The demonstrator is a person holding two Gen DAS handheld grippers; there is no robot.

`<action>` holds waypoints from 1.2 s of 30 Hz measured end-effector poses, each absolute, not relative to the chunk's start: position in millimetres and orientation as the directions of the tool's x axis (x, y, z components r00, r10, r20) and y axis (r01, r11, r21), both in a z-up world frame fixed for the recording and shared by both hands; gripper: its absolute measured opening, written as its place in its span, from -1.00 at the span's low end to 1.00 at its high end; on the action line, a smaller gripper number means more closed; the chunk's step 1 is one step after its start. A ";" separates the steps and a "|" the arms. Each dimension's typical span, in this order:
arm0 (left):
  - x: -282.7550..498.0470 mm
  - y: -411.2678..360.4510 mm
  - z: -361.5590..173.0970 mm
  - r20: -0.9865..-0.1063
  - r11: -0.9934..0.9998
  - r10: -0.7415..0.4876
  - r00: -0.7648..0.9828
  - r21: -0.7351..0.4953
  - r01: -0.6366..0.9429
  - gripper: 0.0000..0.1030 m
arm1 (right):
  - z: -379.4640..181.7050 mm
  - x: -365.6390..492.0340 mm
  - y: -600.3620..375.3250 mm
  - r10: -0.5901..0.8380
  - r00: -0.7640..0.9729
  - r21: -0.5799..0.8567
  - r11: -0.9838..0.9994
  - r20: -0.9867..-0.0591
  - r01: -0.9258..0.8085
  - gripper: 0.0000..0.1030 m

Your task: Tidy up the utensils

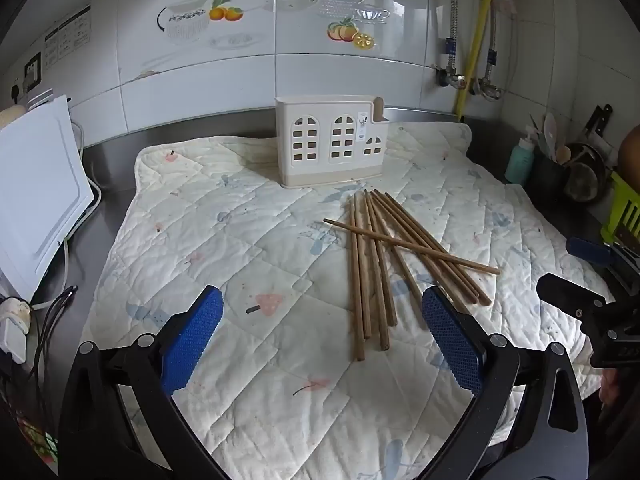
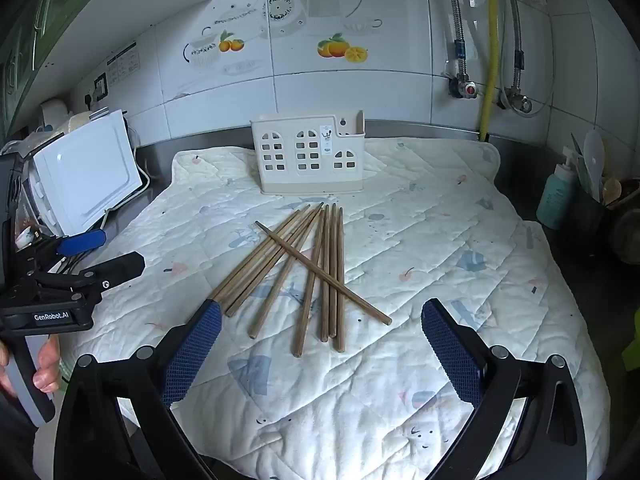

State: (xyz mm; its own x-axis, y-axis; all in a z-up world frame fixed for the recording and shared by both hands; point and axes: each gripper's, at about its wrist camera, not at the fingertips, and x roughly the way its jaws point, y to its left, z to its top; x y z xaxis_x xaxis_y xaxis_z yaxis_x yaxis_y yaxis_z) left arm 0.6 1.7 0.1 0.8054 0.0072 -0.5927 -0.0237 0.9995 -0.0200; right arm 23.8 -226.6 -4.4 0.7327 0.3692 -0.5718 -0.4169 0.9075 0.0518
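Observation:
Several wooden chopsticks (image 1: 376,264) lie in a loose pile on a quilted cloth (image 1: 240,240), one lying across the others. They also show in the right wrist view (image 2: 316,272). A cream house-shaped utensil holder (image 1: 332,140) stands upright behind them; it also shows in the right wrist view (image 2: 310,154). My left gripper (image 1: 320,304) is open and empty, above the cloth just in front of the pile's near ends. My right gripper (image 2: 320,316) is open and empty, with the chopsticks' near ends between its fingers.
A white board (image 1: 36,196) leans at the left with cables below. A teal bottle (image 1: 518,160) and a dark pot of utensils (image 1: 554,168) stand at the right. Pipes (image 1: 476,40) run down the tiled wall. The steel counter (image 1: 108,168) rims the cloth.

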 end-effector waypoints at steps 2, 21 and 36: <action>1.1 2.0 0.6 -0.591 0.999 0.016 0.807 -0.018 -0.034 0.91 | -3.6 23.2 -226.5 0.370 0.736 0.052 0.908 -0.567 -0.417 0.88; -8.8 12.4 5.6 -0.555 0.999 0.027 0.832 -0.023 -0.047 0.91 | -0.3 22.7 -228.9 0.370 0.741 0.050 0.908 -0.560 -0.416 0.88; -9.8 9.6 8.0 -0.546 0.999 0.023 0.837 -0.018 -0.039 0.91 | 4.0 24.5 -230.3 0.366 0.746 0.048 0.910 -0.556 -0.411 0.88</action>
State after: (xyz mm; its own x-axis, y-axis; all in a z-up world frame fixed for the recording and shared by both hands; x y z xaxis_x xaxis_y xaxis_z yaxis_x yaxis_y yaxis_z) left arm -9.8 9.6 8.0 0.8372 0.0230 -0.5463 -0.0392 0.9991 -0.0180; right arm 24.5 -230.3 4.0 0.7459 0.3664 -0.5562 -0.4115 0.9102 0.0478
